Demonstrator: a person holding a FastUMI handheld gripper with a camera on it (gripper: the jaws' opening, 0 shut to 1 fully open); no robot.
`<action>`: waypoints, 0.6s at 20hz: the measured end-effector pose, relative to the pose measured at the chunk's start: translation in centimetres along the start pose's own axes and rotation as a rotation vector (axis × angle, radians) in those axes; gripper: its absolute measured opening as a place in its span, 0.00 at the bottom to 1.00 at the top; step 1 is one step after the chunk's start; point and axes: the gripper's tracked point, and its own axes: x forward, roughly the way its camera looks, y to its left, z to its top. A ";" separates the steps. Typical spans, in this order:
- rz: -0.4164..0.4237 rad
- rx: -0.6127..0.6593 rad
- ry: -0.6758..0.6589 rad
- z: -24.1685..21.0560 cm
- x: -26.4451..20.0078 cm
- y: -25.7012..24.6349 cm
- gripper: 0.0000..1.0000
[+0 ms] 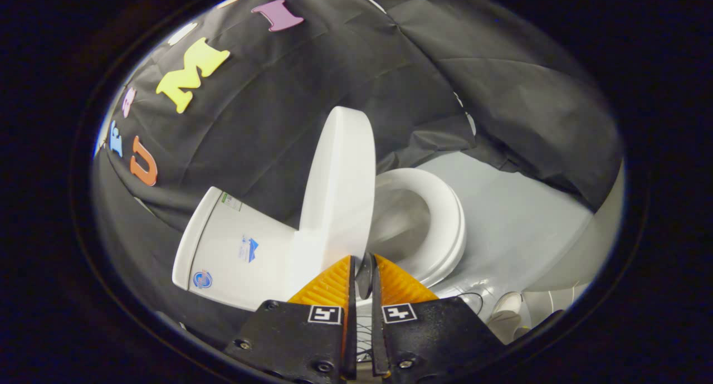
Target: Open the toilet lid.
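The gripper is pinching the raised toilet lid at its edge, fingers nearly closed; seat ring lying at three o'clock.

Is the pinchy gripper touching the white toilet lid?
Touching. In the gripper view the gripper has its two fingers closed on the lower edge of the raised lid, with no gap showing at the fingertips.

Pale glossy floor, black cloth wall, white shoe.

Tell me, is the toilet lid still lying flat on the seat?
No, the toilet lid stands raised off the seat, its edge caught between the gripper fingers, with the bowl open beyond.
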 end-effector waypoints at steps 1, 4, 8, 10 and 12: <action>0.001 -0.001 -0.002 0.0 -0.2 0.5 0.14; -0.010 -0.036 -0.011 -0.1 -0.6 1.6 0.14; -0.016 -0.083 -0.018 0.1 -1.2 3.2 0.14; -0.019 -0.095 -0.023 0.1 -1.4 3.9 0.14; -0.024 -0.113 -0.024 0.3 -1.8 4.6 0.14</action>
